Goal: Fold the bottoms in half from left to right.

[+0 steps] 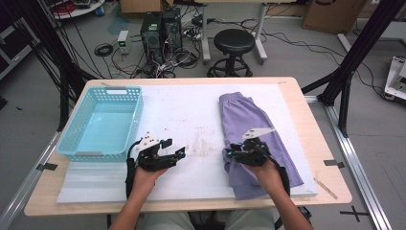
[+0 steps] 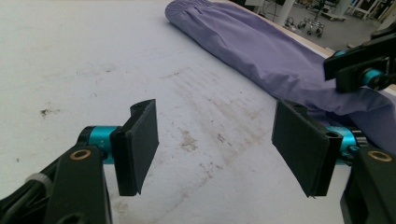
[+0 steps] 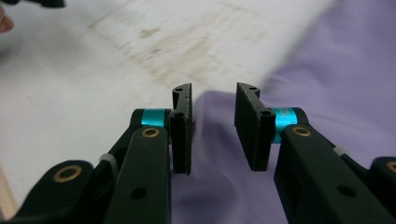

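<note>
A purple garment (image 1: pixel 253 139) lies folded lengthwise on the right half of the white mat (image 1: pixel 191 110). My right gripper (image 1: pixel 229 154) hovers at the garment's near left edge. In the right gripper view its jaws (image 3: pixel 213 107) stand a little apart above the purple cloth (image 3: pixel 336 70), with nothing pinched between the pads. My left gripper (image 1: pixel 174 147) rests over bare mat left of centre. Its jaws (image 2: pixel 215 140) are wide open and empty, pointing toward the garment (image 2: pixel 261 51). The right gripper (image 2: pixel 359 70) also shows at the far right of the left gripper view.
A light blue plastic basket (image 1: pixel 139 112) stands empty at the table's left side. The mat carries brown stains (image 1: pixel 203 141) in the middle. Beyond the table are a black stool (image 1: pixel 233 43), computer towers and cables on the floor.
</note>
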The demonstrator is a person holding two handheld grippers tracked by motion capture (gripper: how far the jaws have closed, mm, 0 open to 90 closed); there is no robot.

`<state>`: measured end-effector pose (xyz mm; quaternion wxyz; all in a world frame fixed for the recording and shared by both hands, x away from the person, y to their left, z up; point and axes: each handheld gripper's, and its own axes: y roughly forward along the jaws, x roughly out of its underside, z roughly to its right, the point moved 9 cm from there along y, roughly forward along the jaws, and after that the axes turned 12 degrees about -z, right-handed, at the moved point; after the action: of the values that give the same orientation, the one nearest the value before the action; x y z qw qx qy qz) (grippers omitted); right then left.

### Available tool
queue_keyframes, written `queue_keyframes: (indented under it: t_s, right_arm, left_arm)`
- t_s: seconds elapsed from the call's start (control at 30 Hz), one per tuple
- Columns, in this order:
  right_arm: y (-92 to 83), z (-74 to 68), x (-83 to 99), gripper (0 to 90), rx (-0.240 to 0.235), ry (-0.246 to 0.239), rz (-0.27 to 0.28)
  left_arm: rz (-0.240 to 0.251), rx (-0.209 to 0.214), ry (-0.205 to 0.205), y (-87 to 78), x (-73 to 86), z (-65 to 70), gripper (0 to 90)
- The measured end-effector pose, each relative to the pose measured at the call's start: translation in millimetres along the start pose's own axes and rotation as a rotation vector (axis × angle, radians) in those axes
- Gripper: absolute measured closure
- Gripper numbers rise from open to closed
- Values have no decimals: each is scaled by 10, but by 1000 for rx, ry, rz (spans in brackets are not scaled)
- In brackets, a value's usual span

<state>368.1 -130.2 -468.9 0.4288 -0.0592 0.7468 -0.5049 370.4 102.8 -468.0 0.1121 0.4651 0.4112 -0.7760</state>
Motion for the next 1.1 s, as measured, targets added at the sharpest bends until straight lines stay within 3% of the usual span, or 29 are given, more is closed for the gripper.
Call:
queue_keyframes:
  t_s: [0.07,0.23,0.47,0.6,0.7,0.73,0.8,0.9,1.03,1.1]
  right_arm:
    - [-116,148,92,680,41,21,20]
    - [-379,510,419,649,60,142,64]
    - [-693,959,941,687,227,234,31]
    - [-742,1018,1196,689,255,248,-45]
    - [-696,1004,1305,680,231,265,-78]
    - [-669,998,1329,710,224,267,-96]
    - [-652,991,1344,900,228,239,-110]
    - [-727,1017,1303,900,272,197,-104]
    - [-861,1226,1332,900,380,248,-97]
    - [-844,1265,1384,900,355,286,-115]
  left_arm:
    - [1,0,-1,0,-2,2,316]
    - [-4,1,-1,16,5,8,316]
    - [-2,-1,-1,16,3,2,316]
    - [-5,-1,-1,21,5,6,317]
    - [-7,-3,-2,28,7,7,317]
    - [-9,0,1,31,8,12,317]
    - [-9,-1,5,34,6,21,318]
    - [-10,0,6,38,8,32,319]
    - [-10,-1,5,36,13,33,318]
    - [-11,-2,6,34,15,31,319]
